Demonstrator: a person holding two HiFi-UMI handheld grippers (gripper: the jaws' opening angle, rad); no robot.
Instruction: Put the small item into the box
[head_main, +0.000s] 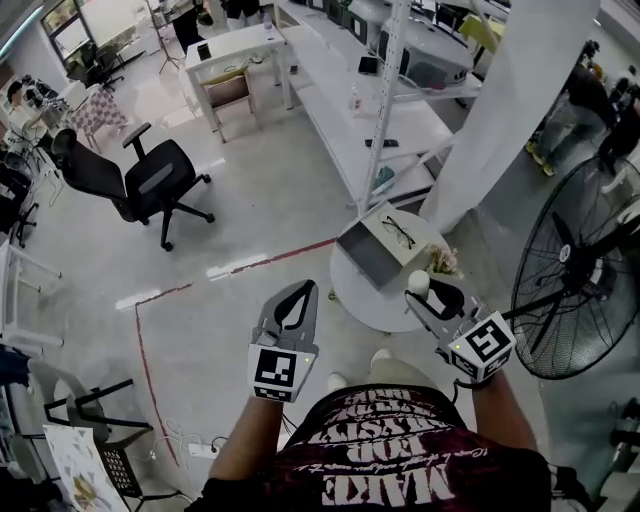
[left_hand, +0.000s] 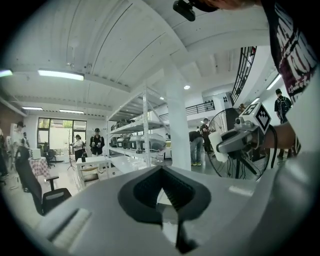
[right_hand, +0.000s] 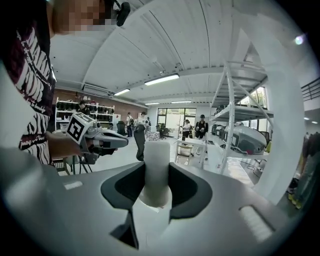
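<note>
In the head view, the left gripper (head_main: 303, 292) hangs over the floor left of the round table (head_main: 352, 296), while the right gripper (head_main: 424, 291) holds a white cylinder (head_main: 418, 284) at the table's near right edge, near the open grey box (head_main: 364, 256). The left gripper view shows that gripper's (left_hand: 161, 173) jaws closed together with nothing between them. In the right gripper view, the right gripper's (right_hand: 157, 171) jaws are clamped on the upright white cylinder (right_hand: 156, 165).

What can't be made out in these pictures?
- White item: what it is; right gripper view, lower end hidden by jaws of the right hand-held gripper.
- Box: its contents; head view, too small and shadowed.
- Fan: head view, cut off by right edge.
</note>
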